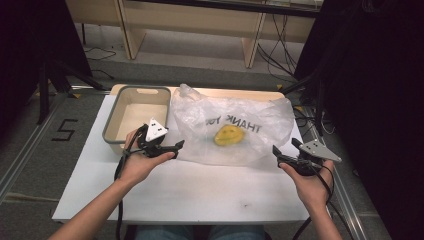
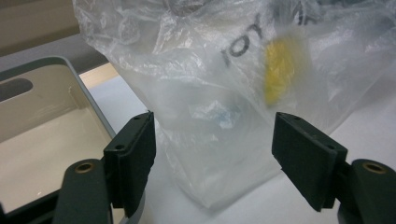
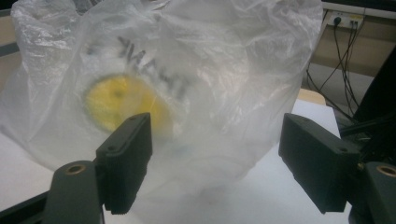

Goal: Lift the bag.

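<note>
Now, fingers: your left gripper [image 1: 176, 146] and right gripper [image 1: 276, 151] are both released.
Bag: plastic bag [image 1: 235, 131] at 12 o'clock.
Risk: thin film slips or tears if you pinch shallow.

Bare forearms, blue jeans, black two-jaw left gripper [image 1: 172, 148] and right gripper [image 1: 281, 154] with grey triangular plates, brass-ringed screw holes, black trailing cables

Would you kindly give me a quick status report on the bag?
Left hand-held gripper open at bag's left edge; right hand-held gripper open at its right. Clear crinkled plastic bag flat on table, untouched. Grey-rimmed plastic bin beside it, not in the way.
</note>
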Demonstrator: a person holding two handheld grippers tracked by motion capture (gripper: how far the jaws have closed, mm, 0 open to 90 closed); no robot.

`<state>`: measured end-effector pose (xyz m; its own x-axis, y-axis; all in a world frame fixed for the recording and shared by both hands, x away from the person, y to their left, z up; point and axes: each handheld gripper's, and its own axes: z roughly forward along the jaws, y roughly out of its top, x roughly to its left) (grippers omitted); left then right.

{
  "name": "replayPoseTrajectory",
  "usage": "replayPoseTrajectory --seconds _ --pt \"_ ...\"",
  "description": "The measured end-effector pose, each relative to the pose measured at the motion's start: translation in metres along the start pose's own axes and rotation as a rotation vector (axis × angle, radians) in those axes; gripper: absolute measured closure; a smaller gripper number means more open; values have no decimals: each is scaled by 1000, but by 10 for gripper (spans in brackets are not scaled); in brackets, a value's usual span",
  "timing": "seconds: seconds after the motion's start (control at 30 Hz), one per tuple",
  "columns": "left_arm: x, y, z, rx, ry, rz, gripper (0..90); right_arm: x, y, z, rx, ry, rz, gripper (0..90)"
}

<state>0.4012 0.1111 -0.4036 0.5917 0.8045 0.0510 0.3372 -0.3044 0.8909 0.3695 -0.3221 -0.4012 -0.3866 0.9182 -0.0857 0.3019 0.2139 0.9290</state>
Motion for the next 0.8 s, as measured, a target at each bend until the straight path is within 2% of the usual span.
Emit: replayPoseTrajectory --seconds 0.4,0.73,0.8 --pt "0 -18 -10 26 -27 16 297 3 -16 -10 22 60 -5 262" --pt "6 -42 -26 51 -50 23 296 7 -29 -14 41 102 5 261" --pt "8 -46 -29 51 -52 20 296 9 -32 -15 44 123 7 262"
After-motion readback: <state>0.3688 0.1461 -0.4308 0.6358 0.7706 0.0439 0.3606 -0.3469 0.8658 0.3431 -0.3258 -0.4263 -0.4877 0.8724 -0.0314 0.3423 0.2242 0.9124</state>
